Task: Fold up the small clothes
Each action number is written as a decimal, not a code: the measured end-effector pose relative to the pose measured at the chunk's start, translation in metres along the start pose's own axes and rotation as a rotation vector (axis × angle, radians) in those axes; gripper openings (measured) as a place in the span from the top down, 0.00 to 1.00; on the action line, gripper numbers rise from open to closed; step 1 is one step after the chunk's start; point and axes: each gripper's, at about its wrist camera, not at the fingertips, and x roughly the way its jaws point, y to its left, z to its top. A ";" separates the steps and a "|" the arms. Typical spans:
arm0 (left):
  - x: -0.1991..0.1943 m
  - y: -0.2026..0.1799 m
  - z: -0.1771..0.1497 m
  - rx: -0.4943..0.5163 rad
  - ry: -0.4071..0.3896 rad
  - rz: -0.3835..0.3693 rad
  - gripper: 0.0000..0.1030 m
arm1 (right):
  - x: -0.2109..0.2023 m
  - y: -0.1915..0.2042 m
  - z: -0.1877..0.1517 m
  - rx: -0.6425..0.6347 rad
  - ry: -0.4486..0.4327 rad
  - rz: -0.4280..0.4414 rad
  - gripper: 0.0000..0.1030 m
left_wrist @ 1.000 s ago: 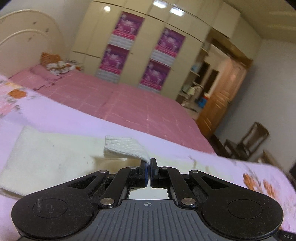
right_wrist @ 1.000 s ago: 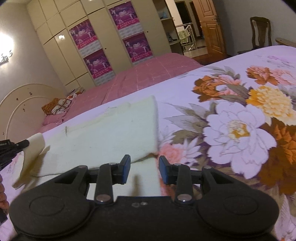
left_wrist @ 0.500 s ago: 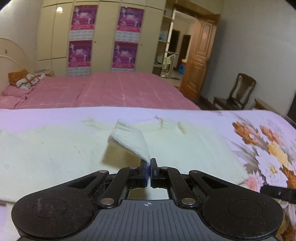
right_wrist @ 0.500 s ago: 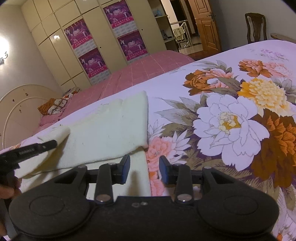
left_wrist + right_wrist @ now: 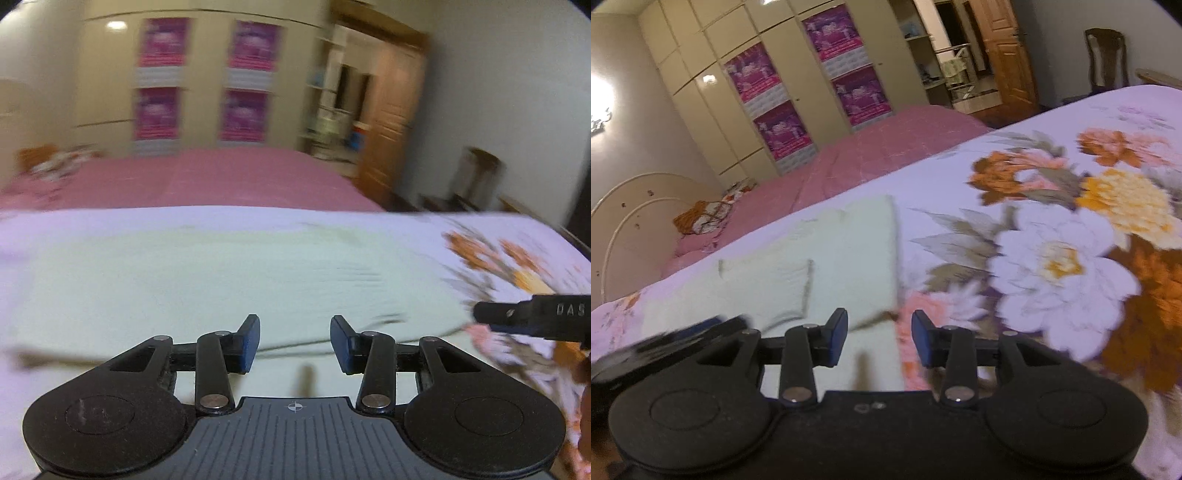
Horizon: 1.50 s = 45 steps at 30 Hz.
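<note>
A pale cream garment (image 5: 229, 280) lies flat on the bed (image 5: 960, 177), on its floral sheet (image 5: 1071, 258), with a sleeve folded in over its middle. The left gripper (image 5: 294, 341) hovers above the near part of the garment, its jaws opening with nothing between them. The right gripper (image 5: 875, 338) sits over the garment's right corner, jaws also opening, pads clear of the cloth. A pink bed (image 5: 207, 177) stands behind.
</note>
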 end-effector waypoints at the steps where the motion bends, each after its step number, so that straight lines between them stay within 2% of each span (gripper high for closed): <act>1: -0.015 0.015 -0.005 -0.013 -0.011 0.047 0.59 | 0.006 0.006 0.001 -0.004 0.004 0.024 0.63; 3: -0.040 0.046 -0.017 -0.029 -0.018 0.150 0.59 | 0.020 0.017 0.004 -0.005 0.021 0.057 0.63; 5: -0.058 0.075 -0.026 -0.069 0.007 0.216 0.59 | 0.034 0.025 0.006 -0.004 0.035 0.076 0.63; 8: -0.063 0.102 -0.036 -0.094 0.045 0.248 0.59 | 0.057 0.032 0.009 0.024 0.080 0.088 0.63; 11: -0.056 0.101 -0.040 -0.092 0.065 0.236 0.59 | 0.075 0.041 0.010 0.035 0.115 0.110 0.67; 12: -0.048 0.103 -0.040 -0.088 0.073 0.240 0.59 | 0.079 0.047 0.009 0.015 0.114 0.107 0.73; 13: -0.047 0.101 -0.042 -0.084 0.076 0.245 0.59 | 0.081 0.053 0.009 -0.015 0.113 0.099 0.86; 14: -0.046 0.101 -0.044 -0.080 0.073 0.248 0.59 | 0.081 0.058 0.009 -0.042 0.111 0.106 0.93; 17: -0.043 0.097 -0.042 -0.081 0.064 0.260 0.59 | 0.058 0.068 0.015 -0.122 0.016 0.099 0.94; 21: -0.028 0.104 -0.029 -0.081 0.064 0.263 0.59 | 0.011 0.045 0.024 -0.072 -0.144 0.054 0.94; 23: -0.019 0.101 -0.023 -0.068 0.062 0.264 0.60 | 0.020 0.030 0.022 -0.077 -0.076 -0.006 0.94; 24: -0.015 0.098 -0.021 -0.062 0.058 0.262 0.64 | 0.026 0.022 0.019 -0.058 -0.031 -0.016 0.94; 25: -0.013 0.097 -0.019 -0.056 0.056 0.258 0.73 | 0.027 0.018 0.016 -0.051 -0.017 -0.016 0.94; 29: -0.010 0.094 -0.017 -0.042 0.060 0.251 0.76 | 0.024 0.016 0.011 -0.063 -0.020 -0.024 0.94; 31: -0.010 0.093 -0.018 -0.044 0.068 0.241 0.82 | 0.024 0.018 0.010 -0.067 -0.018 -0.033 0.94; 36: -0.001 0.096 -0.013 -0.034 0.076 0.237 0.82 | 0.027 0.021 0.007 -0.102 -0.024 -0.053 0.94; 41: -0.005 0.099 -0.010 0.011 0.105 0.224 0.82 | 0.038 0.016 0.001 -0.113 0.017 -0.112 0.94; 43: -0.021 0.103 -0.004 0.019 0.069 0.237 0.81 | 0.029 0.017 0.003 -0.118 0.003 -0.142 0.91; 45: -0.031 0.103 0.005 0.019 0.021 0.219 0.81 | 0.011 0.021 0.007 -0.139 -0.072 -0.180 0.83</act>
